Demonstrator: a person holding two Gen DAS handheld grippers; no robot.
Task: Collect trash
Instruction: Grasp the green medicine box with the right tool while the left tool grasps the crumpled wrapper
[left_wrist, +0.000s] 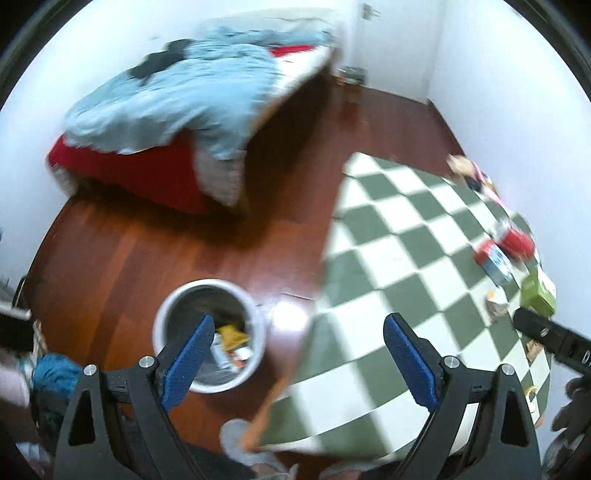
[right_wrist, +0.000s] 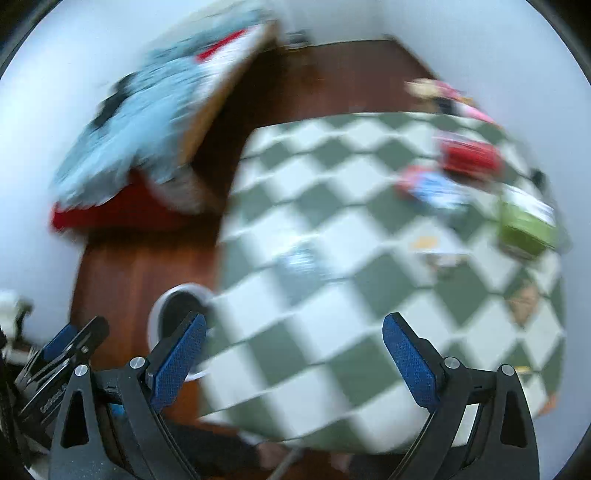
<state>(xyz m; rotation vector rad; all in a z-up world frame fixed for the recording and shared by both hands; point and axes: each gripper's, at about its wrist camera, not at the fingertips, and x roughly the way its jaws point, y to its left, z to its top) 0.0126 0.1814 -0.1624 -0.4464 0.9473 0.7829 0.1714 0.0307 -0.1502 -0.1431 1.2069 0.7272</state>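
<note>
A white waste bin (left_wrist: 209, 334) stands on the wooden floor left of the checkered table (left_wrist: 406, 258), with wrappers inside it. My left gripper (left_wrist: 299, 354) is open and empty, held above the bin and the table's left edge. My right gripper (right_wrist: 293, 356) is open and empty above the table (right_wrist: 351, 314); the bin's rim (right_wrist: 168, 306) shows at its left finger. Trash lies on the table's right side: a red packet (right_wrist: 469, 157), a blue and red packet (right_wrist: 432, 188), a green box (right_wrist: 526, 221), small wrappers (right_wrist: 439, 251). Both views are blurred.
A bed with a pale blue blanket (left_wrist: 177, 99) and red sheet stands at the back left. White walls close the room. Clothes lie at the lower left (left_wrist: 51, 373). The right gripper's body (left_wrist: 554, 339) shows at the right of the left wrist view.
</note>
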